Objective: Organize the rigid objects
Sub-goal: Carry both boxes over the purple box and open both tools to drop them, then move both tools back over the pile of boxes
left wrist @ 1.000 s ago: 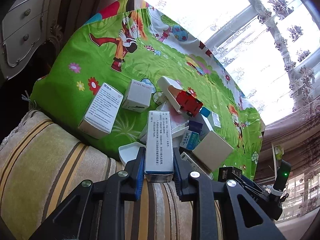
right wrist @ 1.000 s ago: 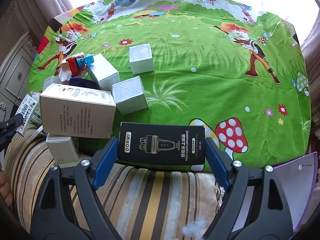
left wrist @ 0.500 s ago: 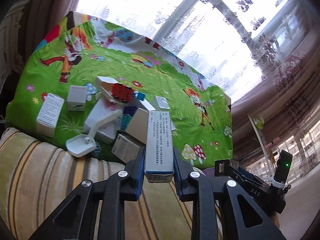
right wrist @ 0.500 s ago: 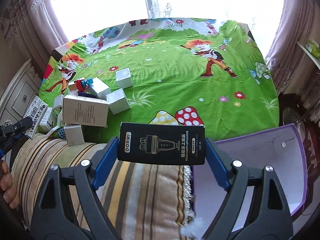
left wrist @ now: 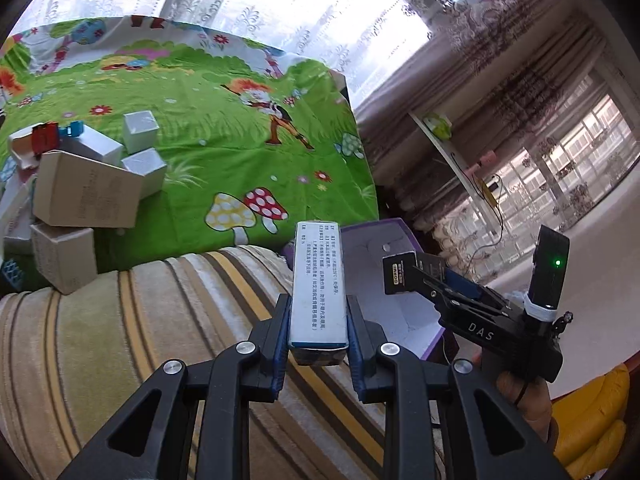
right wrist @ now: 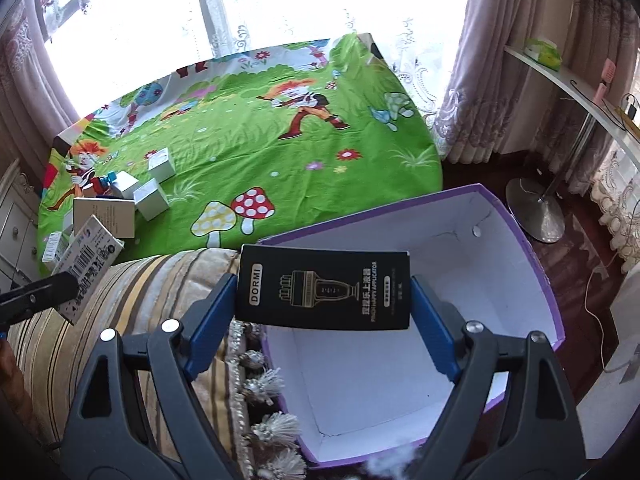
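The right gripper fingers clamp the black rectangular cardboard carton above the purple open box. The left gripper fingers clamp the narrow white-and-blue carton short of the box; early release risks dropping it on the striped cushion.

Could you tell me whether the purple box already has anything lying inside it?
No, the purple box shows only its bare white floor and walls, while the black carton hangs above it between the right fingers.

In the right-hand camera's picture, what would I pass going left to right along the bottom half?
Barcoded box held by the other gripper → striped cushion → black box in the right gripper → purple bin → round lamp base.
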The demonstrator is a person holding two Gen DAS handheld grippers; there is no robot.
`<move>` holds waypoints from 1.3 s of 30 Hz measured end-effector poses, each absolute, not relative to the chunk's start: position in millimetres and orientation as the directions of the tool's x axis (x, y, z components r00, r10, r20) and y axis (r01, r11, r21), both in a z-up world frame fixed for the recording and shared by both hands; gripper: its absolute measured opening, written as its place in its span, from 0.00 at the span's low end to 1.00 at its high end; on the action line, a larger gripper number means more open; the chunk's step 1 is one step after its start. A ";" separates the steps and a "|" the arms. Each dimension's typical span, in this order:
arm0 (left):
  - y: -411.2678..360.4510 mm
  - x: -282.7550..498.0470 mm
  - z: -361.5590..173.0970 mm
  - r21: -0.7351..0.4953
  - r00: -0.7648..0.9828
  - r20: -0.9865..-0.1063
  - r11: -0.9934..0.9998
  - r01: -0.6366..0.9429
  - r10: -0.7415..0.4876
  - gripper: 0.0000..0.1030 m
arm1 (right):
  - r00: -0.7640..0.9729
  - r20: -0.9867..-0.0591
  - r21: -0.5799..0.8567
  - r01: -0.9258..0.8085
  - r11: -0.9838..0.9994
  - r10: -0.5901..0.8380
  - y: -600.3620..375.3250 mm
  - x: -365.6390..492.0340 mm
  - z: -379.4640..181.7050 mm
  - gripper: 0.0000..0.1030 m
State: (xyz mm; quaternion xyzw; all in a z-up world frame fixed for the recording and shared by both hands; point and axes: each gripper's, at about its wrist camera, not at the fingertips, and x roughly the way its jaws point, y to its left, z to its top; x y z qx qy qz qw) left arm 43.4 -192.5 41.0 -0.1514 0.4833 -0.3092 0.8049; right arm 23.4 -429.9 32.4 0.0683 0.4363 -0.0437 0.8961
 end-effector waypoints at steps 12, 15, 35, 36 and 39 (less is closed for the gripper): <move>-234.9 36.6 28.2 -0.579 0.183 -0.692 0.689 0.437 -0.698 0.48 | 0.616 -0.787 0.101 0.181 0.978 -0.033 -450.1 14.8 32.5 0.88; -227.4 34.3 32.9 -0.570 0.206 -0.687 0.693 0.441 -0.696 0.48 | 0.613 -0.790 0.108 0.176 0.978 -0.023 -448.7 15.3 31.7 0.88; -132.4 30.3 38.2 -0.513 0.415 -0.684 0.800 0.310 -0.600 0.48 | 0.626 -0.776 0.124 0.021 0.992 0.084 -395.0 23.4 45.0 0.88; -124.6 29.9 38.3 -0.513 0.426 -0.684 0.806 0.297 -0.592 0.48 | 0.621 -0.779 0.125 0.017 0.992 0.087 -391.9 24.6 44.4 0.88; -99.6 29.4 36.5 -0.510 0.459 -0.687 0.824 0.249 -0.564 0.48 | 0.609 -0.785 0.135 -0.002 0.991 0.108 -384.2 26.3 42.8 0.88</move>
